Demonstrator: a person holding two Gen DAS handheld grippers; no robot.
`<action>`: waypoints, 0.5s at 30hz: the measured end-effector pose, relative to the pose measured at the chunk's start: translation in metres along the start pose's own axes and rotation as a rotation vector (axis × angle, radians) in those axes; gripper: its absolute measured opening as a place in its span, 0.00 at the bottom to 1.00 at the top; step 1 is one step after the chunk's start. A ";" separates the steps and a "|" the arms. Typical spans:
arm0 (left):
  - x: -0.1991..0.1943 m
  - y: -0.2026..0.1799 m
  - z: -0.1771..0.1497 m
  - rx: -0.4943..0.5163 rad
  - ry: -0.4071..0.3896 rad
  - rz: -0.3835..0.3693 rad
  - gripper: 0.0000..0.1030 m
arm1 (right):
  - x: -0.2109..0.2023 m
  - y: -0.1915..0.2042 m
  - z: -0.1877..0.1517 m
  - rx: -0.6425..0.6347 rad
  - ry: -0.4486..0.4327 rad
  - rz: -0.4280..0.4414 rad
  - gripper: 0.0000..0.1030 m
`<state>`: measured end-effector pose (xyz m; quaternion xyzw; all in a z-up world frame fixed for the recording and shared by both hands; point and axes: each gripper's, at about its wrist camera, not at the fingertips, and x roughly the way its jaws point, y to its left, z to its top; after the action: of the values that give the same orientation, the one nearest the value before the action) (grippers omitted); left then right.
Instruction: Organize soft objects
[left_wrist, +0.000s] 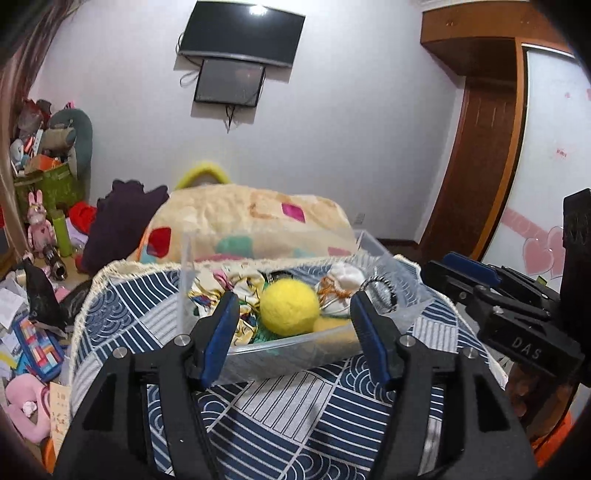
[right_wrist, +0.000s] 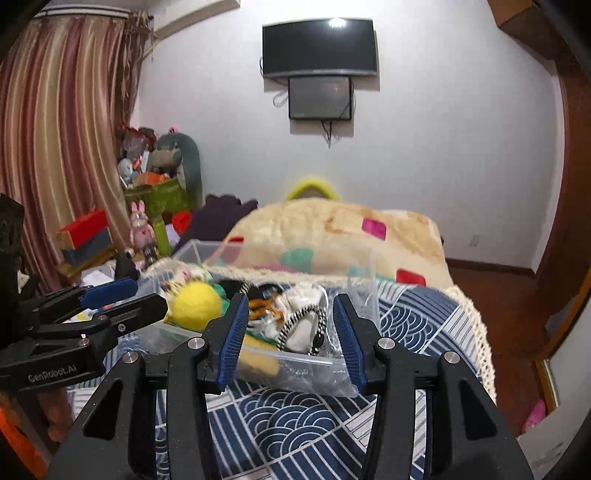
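A clear plastic box (left_wrist: 295, 345) stands on a blue-and-white patterned cloth (left_wrist: 280, 413). It holds a yellow felt ball (left_wrist: 290, 306), a white drawstring pouch (left_wrist: 345, 275), a patterned fabric piece (left_wrist: 207, 295) and a black-and-white cord (right_wrist: 303, 317). My left gripper (left_wrist: 293, 332) is open and empty just in front of the box's near wall. My right gripper (right_wrist: 290, 332) is open and empty at the box's near right wall (right_wrist: 295, 373). The ball also shows in the right wrist view (right_wrist: 195, 304).
A folded cream blanket (left_wrist: 251, 221) with coloured patches lies behind the box. Plush toys, boxes and clutter (left_wrist: 40, 258) fill the floor at the left. A TV (left_wrist: 242, 31) hangs on the wall; a wooden wardrobe (left_wrist: 476, 147) stands at the right.
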<state>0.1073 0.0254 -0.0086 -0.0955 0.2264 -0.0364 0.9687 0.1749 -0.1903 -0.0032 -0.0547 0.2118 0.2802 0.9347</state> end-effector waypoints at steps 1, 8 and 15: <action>-0.007 -0.001 0.001 0.006 -0.013 0.002 0.60 | -0.006 0.000 0.001 -0.001 -0.014 0.004 0.43; -0.051 -0.011 0.003 0.051 -0.105 0.017 0.62 | -0.043 0.007 0.005 0.008 -0.116 0.011 0.62; -0.076 -0.023 -0.010 0.107 -0.184 0.056 0.82 | -0.063 0.015 -0.001 -0.009 -0.167 0.020 0.75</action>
<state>0.0340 0.0096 0.0205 -0.0402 0.1369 -0.0125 0.9897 0.1188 -0.2092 0.0231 -0.0330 0.1323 0.2939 0.9461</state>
